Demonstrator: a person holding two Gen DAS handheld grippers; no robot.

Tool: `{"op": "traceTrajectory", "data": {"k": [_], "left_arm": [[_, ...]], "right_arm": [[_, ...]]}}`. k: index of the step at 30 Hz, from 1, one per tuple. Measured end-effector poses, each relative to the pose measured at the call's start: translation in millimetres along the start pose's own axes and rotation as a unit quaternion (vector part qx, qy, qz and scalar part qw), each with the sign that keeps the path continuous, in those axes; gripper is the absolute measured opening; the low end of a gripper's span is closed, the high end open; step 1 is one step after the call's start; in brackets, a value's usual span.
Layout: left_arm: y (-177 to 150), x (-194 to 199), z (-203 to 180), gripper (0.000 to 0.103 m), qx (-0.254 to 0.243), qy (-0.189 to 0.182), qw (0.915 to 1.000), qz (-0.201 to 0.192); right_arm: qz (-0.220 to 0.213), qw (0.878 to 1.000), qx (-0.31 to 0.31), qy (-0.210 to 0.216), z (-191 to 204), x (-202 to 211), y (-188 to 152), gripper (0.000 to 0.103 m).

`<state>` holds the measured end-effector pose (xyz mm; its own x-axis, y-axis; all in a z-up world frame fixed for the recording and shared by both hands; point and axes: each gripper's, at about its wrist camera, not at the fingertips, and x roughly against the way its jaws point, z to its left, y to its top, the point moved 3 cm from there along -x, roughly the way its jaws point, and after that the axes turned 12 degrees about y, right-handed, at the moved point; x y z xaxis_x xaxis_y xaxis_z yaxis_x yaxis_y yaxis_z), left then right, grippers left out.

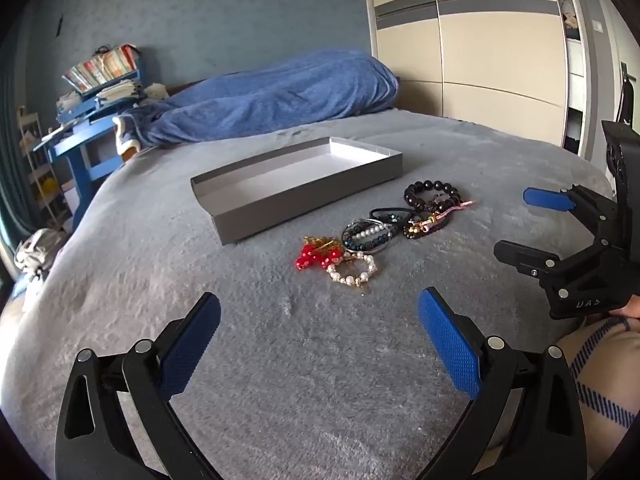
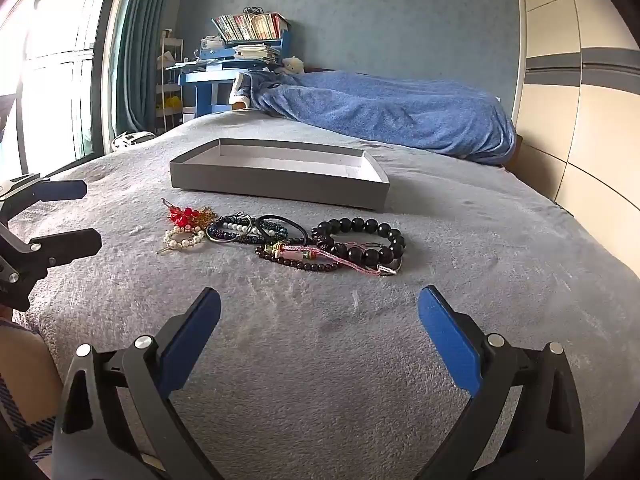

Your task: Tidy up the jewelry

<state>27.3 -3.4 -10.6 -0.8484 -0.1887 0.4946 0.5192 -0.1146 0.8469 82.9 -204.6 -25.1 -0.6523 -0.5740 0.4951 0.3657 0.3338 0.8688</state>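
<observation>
The left tongs [image 1: 319,344], black-framed with blue textured pads, hang low over the grey plush bed cover [image 1: 280,360], spread wide and holding nothing. Beyond them a shallow grey cardboard box [image 1: 256,216] lies open on the bed, with the jewelry just in front of it: a red bead cluster [image 1: 314,258], a white pearl bracelet [image 1: 352,272] and a large dark bead bracelet [image 1: 432,192], bunched together. The right tongs [image 2: 319,340] hover likewise, gaping and empty, level with the left; lettering "UAS" shows on their body.
</observation>
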Motion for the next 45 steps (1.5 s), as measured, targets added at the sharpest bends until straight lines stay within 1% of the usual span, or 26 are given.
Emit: {"op": "traceTrajectory", "data": {"k": [1,2,8,45], "left_arm": [[0.7,0.2,0.2,0.098,0.001,0.0,1.0,0.0],[-5.5,-3.8,-2.8,0.098,-0.002,-0.002,1.0,-0.002],[-5.5,-2.6,-5.0,0.098,-0.014,0.003,0.9999,-0.006],[-10.3,-0.7,2.5,0.098,-0.016,0.008,0.9998,-0.007]], "right_arm": [[0.0,1.0,0.0,0.0,0.3,0.3,0.0,0.098],[0.0,1.0,0.0,0.0,0.9,0.9,0.1,0.098],[0.001,1.0,0.0,0.001,0.3,-1.9,0.0,0.098],[0.0,1.0,-0.001,0.002,0.1,-1.1,0.0,0.098]]}}
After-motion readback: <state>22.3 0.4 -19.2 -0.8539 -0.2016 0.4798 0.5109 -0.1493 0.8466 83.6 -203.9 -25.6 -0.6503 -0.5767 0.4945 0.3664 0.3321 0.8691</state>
